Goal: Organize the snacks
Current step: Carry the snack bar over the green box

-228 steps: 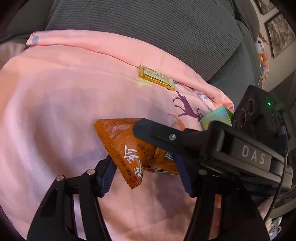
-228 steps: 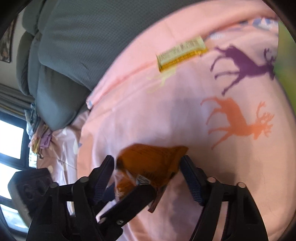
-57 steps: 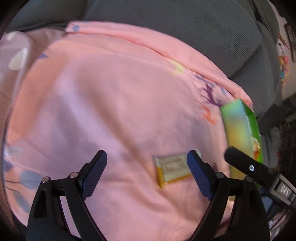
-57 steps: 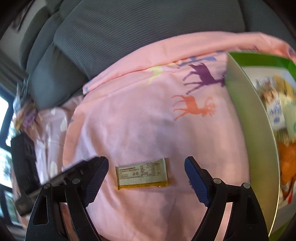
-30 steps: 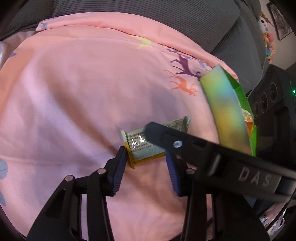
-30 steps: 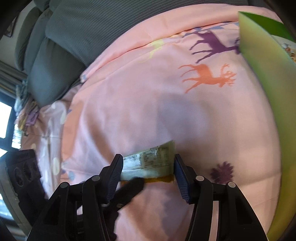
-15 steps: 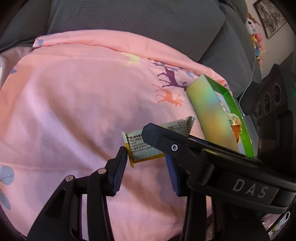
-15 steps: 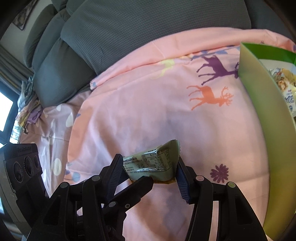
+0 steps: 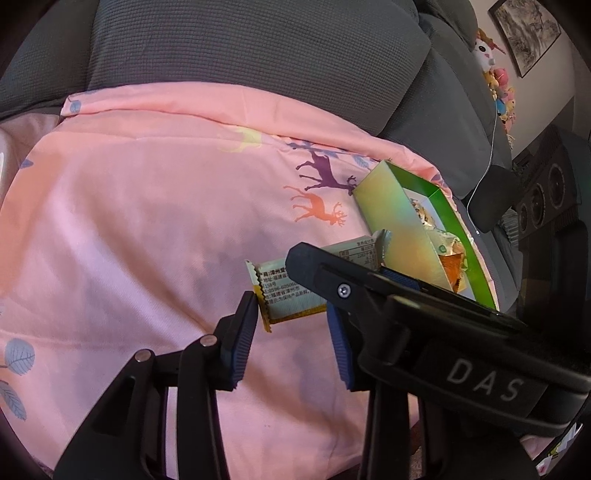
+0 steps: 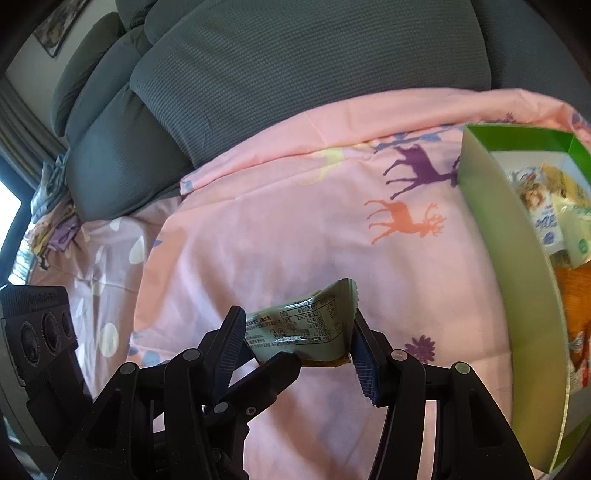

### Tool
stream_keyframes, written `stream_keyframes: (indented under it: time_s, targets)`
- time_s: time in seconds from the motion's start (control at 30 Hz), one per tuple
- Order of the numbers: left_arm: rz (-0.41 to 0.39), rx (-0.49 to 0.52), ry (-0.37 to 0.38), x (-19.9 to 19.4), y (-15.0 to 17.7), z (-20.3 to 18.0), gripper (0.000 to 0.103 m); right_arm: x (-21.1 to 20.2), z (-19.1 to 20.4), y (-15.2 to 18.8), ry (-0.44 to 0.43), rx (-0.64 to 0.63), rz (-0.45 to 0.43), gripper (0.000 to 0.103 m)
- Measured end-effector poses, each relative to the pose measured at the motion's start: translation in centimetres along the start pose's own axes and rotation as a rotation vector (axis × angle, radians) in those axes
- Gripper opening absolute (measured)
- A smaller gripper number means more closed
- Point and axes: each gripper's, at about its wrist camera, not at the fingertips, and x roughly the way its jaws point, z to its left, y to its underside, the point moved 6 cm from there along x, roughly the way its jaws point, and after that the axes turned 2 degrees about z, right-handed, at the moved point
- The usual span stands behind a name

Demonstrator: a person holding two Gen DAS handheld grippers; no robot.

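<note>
A pale green and gold snack bar (image 9: pixel 291 291) is held between both grippers above the pink deer-print blanket (image 9: pixel 147 221). My left gripper (image 9: pixel 291 325) is shut on its near end. My right gripper (image 10: pixel 299 332) is shut on the same bar (image 10: pixel 306 328), which buckles upward between the pads. The right gripper's black finger crosses over the bar in the left wrist view. A green cardboard box (image 9: pixel 391 225) with several snack packets inside stands to the right; it also shows in the right wrist view (image 10: pixel 524 280).
Grey sofa cushions (image 9: pixel 240 48) rise behind the blanket. A lilac patterned sheet (image 10: pixel 99 258) lies to the left. Stuffed toys (image 9: pixel 495 77) and a framed picture (image 9: pixel 528 33) are at the far right.
Both grippers closed on the snack bar and lifted it off the blanket. Over the last half second the bar rose further and moved nearer the green box.
</note>
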Motion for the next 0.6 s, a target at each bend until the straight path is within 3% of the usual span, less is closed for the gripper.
stream_keyframes:
  time_s: [0.33, 0.6]
  targets:
    - [-0.040, 0.049, 0.035, -0.8, -1.3, -2.9, 0.036, -3.4, -0.8, -1.2, 0.028, 0.009, -0.082, 0.058]
    - [-0.068, 0.144, 0.056, 0.0, -3.2, -7.9, 0.036, -7.4, -3.6, -2.7, 0.047, 0.046, -0.176, 0.058]
